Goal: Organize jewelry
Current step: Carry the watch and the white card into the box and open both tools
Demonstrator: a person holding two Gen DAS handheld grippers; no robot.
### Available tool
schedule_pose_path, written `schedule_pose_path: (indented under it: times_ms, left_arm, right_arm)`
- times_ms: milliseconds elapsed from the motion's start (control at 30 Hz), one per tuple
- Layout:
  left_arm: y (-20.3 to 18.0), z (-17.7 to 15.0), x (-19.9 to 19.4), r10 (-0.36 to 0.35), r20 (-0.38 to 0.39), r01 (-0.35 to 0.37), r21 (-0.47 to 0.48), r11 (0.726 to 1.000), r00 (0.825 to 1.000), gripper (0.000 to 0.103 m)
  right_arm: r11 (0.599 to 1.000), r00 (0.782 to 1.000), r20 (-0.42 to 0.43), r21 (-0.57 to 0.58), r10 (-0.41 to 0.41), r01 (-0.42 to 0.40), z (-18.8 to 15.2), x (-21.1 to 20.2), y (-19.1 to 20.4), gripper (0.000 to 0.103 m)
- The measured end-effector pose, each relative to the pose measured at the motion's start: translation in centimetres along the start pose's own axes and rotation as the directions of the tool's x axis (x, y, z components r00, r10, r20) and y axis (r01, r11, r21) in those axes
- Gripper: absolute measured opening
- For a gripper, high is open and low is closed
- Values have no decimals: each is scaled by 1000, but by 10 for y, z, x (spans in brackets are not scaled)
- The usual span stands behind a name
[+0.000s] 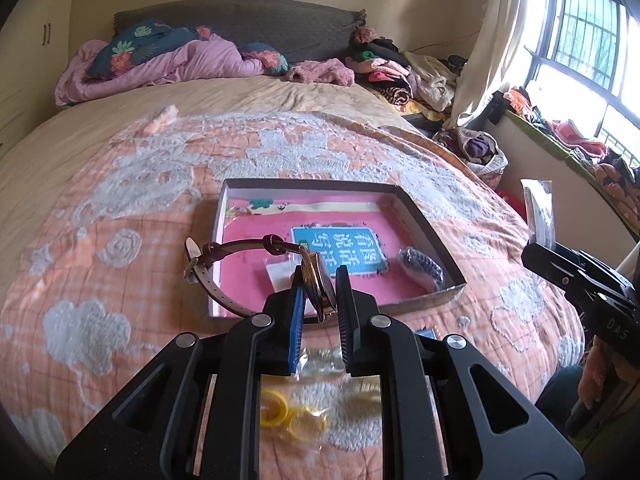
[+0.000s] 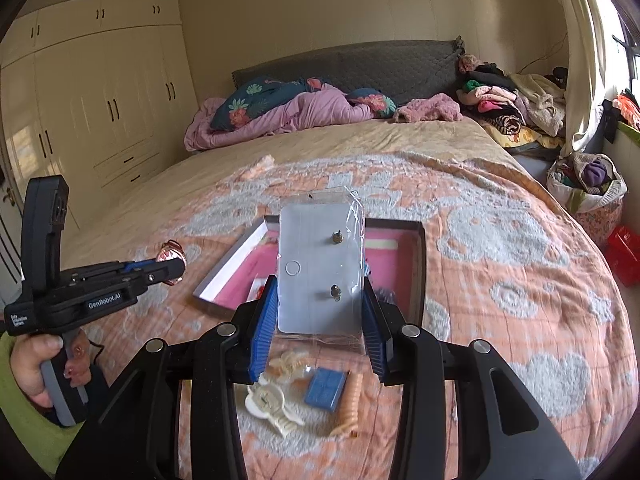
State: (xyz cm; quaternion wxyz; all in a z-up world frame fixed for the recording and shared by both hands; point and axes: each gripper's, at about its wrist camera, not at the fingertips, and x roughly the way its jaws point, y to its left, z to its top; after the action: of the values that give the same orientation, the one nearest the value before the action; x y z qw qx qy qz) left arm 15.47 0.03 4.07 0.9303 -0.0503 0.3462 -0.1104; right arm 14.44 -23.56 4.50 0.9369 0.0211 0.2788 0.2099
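Note:
My left gripper [image 1: 319, 280] is shut on a rose-gold wristwatch [image 1: 316, 286] held edge-on, its brown strap [image 1: 224, 256] looping out to the left above the bed. The right gripper [image 2: 320, 300] is shut on a clear packet with a grey earring card [image 2: 316, 272] carrying two small studs. Both hang just in front of a shallow cardboard box [image 1: 424, 236] with a pink booklet on its floor; a dark beaded piece [image 1: 422, 268] lies in its right corner. From the right wrist view the left gripper [image 2: 172, 270] and watch face [image 2: 171, 256] show at left.
An orange and white quilt [image 1: 120, 280] covers the bed. Yellow rings in a bag [image 1: 288, 412] lie under the left gripper. A cream hair claw [image 2: 268, 400], blue card [image 2: 326, 390] and orange coil tie [image 2: 350, 404] lie under the right one. Clothes piles sit far right.

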Motion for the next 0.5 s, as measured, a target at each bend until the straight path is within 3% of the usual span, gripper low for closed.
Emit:
schedule_pose_path:
  times_ms: [500]
  left_arm:
    - [4,30,31,-2,-12,2,-9,1000,1000,8]
  right_arm:
    - [1000,1000,-7,1,-1,1,31,33,3,38]
